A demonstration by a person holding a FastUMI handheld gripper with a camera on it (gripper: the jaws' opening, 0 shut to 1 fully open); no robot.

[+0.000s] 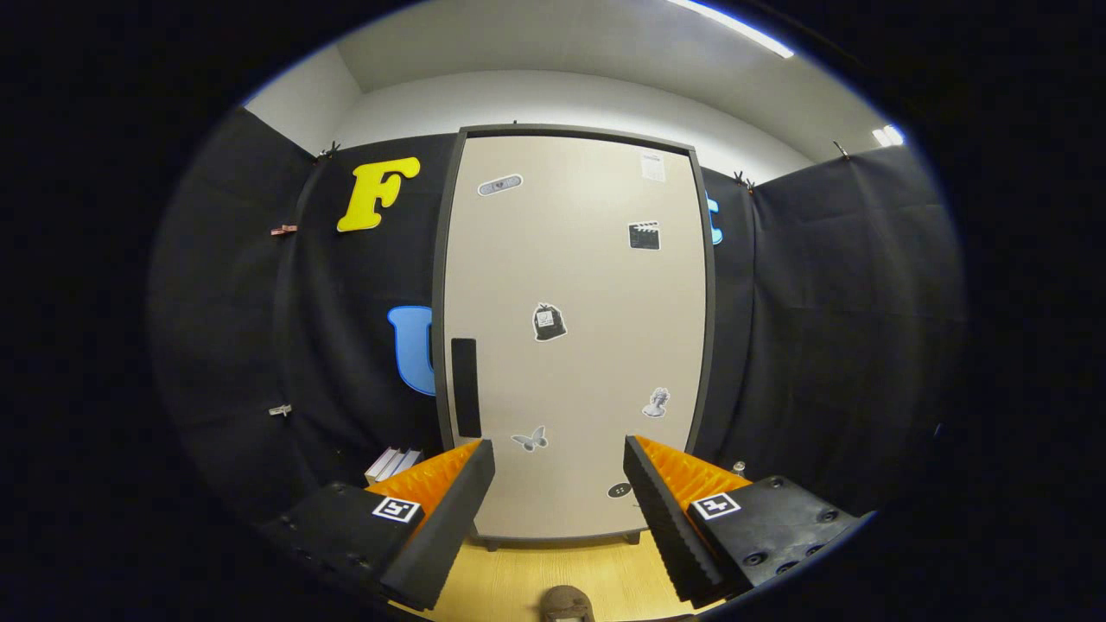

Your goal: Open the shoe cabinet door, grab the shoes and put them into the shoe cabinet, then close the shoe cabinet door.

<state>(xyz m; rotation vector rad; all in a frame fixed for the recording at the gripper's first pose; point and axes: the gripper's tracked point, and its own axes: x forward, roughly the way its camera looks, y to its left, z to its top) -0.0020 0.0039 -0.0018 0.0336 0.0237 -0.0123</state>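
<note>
Beside the cabinet's lower left corner lies one small stack of white slats (pixel 393 463). The one tall beige shoe cabinet door (pixel 575 337) is closed, with one black vertical handle (pixel 465 387) and seven stickers. The tongs (pixel 560 471) gape wide, empty. One brown shoe (pixel 566 602) sits on the wooden floor (pixel 518 579) between the fingers.

beige shoe cabinet door (pixel 575 345) with dark frame, black handle (pixel 465 387), monochrome stickers; light wood floor (pixel 553 574)
</note>
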